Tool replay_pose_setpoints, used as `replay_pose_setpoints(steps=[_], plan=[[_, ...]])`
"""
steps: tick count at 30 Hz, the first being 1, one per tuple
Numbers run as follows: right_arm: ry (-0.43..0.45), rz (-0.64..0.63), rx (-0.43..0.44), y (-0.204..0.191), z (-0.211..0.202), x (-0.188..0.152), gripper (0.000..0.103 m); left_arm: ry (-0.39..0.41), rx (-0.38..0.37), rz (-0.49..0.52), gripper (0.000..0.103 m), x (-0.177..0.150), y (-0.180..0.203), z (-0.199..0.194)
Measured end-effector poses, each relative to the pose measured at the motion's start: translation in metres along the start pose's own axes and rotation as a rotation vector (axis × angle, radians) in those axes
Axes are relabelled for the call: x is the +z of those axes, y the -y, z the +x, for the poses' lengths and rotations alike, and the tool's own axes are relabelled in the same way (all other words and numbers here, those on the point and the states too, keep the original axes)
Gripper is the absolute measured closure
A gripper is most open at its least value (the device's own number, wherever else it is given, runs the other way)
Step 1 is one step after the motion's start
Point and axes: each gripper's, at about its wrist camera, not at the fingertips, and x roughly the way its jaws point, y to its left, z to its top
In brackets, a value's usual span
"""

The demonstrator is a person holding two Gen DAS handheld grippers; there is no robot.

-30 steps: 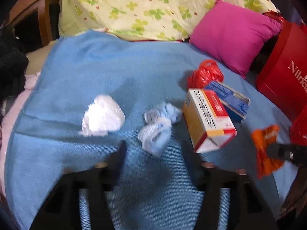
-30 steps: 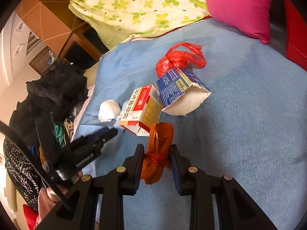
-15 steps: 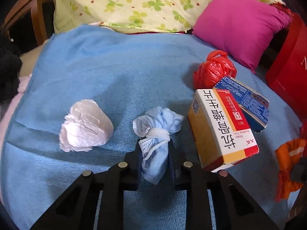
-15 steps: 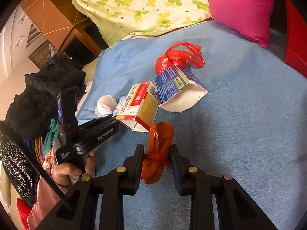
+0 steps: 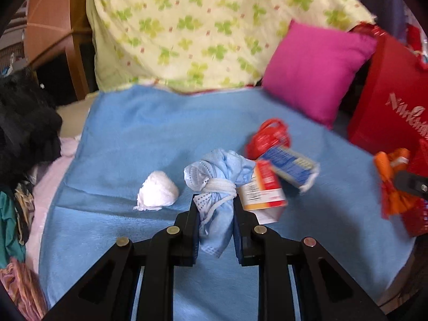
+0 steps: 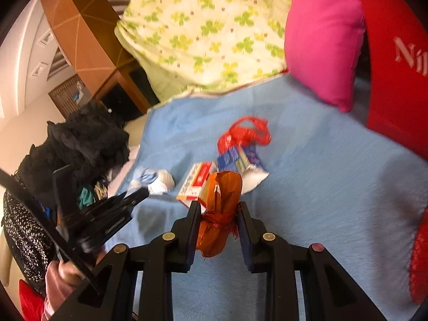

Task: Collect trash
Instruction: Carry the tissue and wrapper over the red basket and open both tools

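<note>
My left gripper (image 5: 215,208) is shut on a bundled blue face mask (image 5: 218,184) and holds it above the blue blanket (image 5: 133,139). My right gripper (image 6: 218,214) is shut on a tied orange wrapper (image 6: 220,206), also lifted; it shows at the right of the left wrist view (image 5: 392,187). On the blanket lie a white crumpled tissue (image 5: 157,194), a red-and-yellow carton (image 5: 263,192), a blue box (image 5: 290,165) and a red plastic bag (image 5: 268,137). The left gripper with the mask shows in the right wrist view (image 6: 141,182).
A magenta pillow (image 5: 313,69) and a clover-print quilt (image 5: 200,26) lie at the back. A red shopping bag (image 5: 390,99) stands at the right. A red mesh basket edge (image 6: 418,256) is at the far right. Dark clothes (image 5: 24,123) pile up on the left.
My left gripper closed on the blue mask and has lifted it off the blanket. My right gripper has raised the orange wrapper and pulled back a little.
</note>
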Motion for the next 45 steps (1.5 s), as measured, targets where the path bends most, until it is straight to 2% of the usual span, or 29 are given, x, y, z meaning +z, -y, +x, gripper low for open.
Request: replay_pose_setpoints(steps=[5,11,20,33,39,45], plan=[[0.105,-0.012,-0.004,0.001,-0.042,0.006,0.074,0.068,-0.035,-0.004,0.081,0.002,0.032,-0.038],[0.223,-0.013,-0.037,0.011,-0.087,0.002,0.074,0.108,-0.011,0.025,0.081,0.003,0.071,-0.060],[0.327,0.034,-0.091,0.042,-0.135,-0.004,0.074,0.145,0.000,0.113,0.081,0.005,0.114,-0.077],[0.407,0.108,-0.151,0.084,-0.175,-0.008,0.074,0.178,-0.066,0.171,0.081,0.014,0.160,-0.084],[0.433,0.123,-0.188,0.102,-0.186,-0.010,0.074,0.196,-0.138,0.196,0.081,0.017,0.187,-0.089],[0.489,0.179,-0.229,0.130,-0.206,-0.013,0.074,0.212,-0.317,0.191,0.081,0.021,0.215,-0.095]])
